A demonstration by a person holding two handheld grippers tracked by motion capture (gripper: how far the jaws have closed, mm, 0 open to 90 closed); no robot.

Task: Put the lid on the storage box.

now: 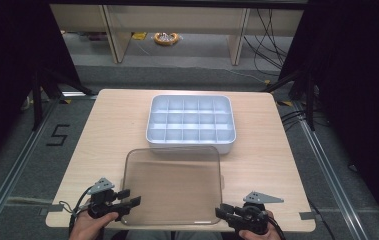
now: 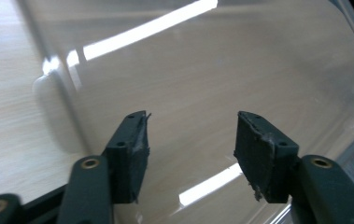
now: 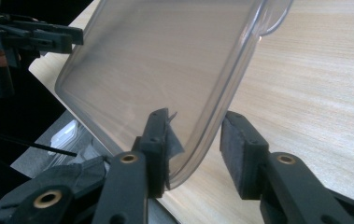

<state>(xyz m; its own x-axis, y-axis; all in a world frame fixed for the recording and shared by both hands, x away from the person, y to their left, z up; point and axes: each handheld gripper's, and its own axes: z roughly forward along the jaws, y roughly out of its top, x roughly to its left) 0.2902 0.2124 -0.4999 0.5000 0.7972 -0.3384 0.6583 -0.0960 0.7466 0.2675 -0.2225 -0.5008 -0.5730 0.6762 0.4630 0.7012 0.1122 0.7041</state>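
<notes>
A clear plastic lid [image 1: 172,185] lies flat on the wooden table [image 1: 112,130], close to its front edge. Behind it stands a pale grey tray [image 1: 192,145] divided into several compartments. My left gripper [image 1: 129,197] is open at the lid's front left corner. In the left gripper view its jaws [image 2: 191,140] hover spread over the lid's surface [image 2: 202,60]. My right gripper [image 1: 220,211] is open at the lid's front right corner. In the right gripper view the lid's rim [image 3: 202,135] passes between the spread jaws [image 3: 195,135], with a gap to the right pad [image 3: 237,149].
The left gripper [image 3: 34,35] shows beyond the lid in the right gripper view. Dark floor lies below the table's front edge [image 3: 53,140]. Metal rails [image 1: 12,165] run along the floor on both sides, and desk legs and cables stand behind the table.
</notes>
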